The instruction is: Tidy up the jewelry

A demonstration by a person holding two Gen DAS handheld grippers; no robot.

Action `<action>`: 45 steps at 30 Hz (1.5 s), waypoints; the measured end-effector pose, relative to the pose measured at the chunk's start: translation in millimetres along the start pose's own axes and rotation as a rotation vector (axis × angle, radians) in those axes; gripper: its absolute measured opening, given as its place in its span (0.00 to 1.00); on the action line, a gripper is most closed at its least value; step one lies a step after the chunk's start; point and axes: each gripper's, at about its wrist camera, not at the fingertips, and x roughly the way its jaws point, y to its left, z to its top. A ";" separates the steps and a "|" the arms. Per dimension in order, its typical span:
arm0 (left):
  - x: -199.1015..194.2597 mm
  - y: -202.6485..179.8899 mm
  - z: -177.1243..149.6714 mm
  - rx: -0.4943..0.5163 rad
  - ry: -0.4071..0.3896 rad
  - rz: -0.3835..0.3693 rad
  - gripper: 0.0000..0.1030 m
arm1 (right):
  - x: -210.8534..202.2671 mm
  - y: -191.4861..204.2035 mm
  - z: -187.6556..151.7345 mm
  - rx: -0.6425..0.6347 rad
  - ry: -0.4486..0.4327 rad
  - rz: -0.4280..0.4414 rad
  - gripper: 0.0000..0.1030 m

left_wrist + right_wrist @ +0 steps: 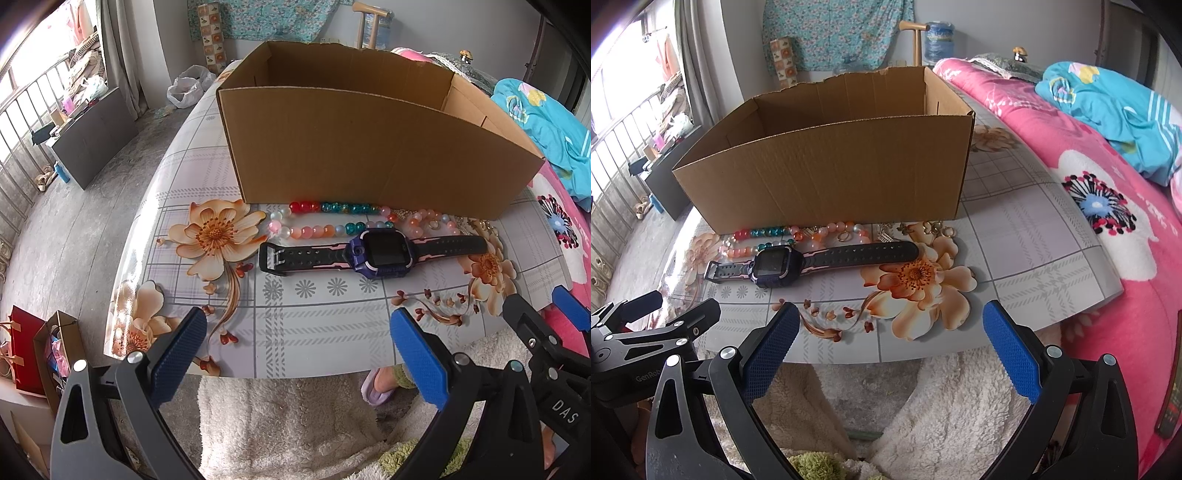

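A purple and black smartwatch (375, 251) (775, 264) lies flat on the flowered table. Behind it runs a bead necklace (325, 218) (764, 236) of red, teal and peach beads, touching the front wall of an open cardboard box (369, 158) (827, 177). Small gold earrings and charms (923, 230) sit to the right of the beads. My left gripper (297, 350) hangs open over the table's near edge, in front of the watch. My right gripper (888, 350) is open too, further right, in front of a printed orange flower. Nothing is between either pair of fingers.
The table (314, 321) ends just past the fingertips, with a fluffy white rug (288, 424) and a slippered foot (380, 384) below. A pink bed (1108, 229) with a blue quilt (1115, 107) flanks the right side. Bags (40, 354) stand on the floor at left.
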 end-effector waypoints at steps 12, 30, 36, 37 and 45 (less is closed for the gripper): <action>-0.1 0.9 -0.6 0.001 -0.002 0.002 0.95 | -0.4 -0.5 0.6 0.000 0.000 -0.001 0.92; -0.8 4.2 -2.5 0.002 0.000 0.005 0.95 | -1.6 -1.4 3.8 -0.001 -0.002 -0.005 0.92; 0.4 9.3 -4.0 -0.006 0.001 0.008 0.95 | -3.5 1.5 3.3 -0.012 -0.006 -0.009 0.92; 1.4 9.8 -4.0 -0.004 0.003 0.011 0.95 | -3.2 1.7 2.3 -0.012 -0.007 -0.008 0.92; 2.7 21.2 -3.2 -0.008 -0.035 0.022 0.95 | 1.5 0.9 -1.8 -0.010 -0.012 0.031 0.92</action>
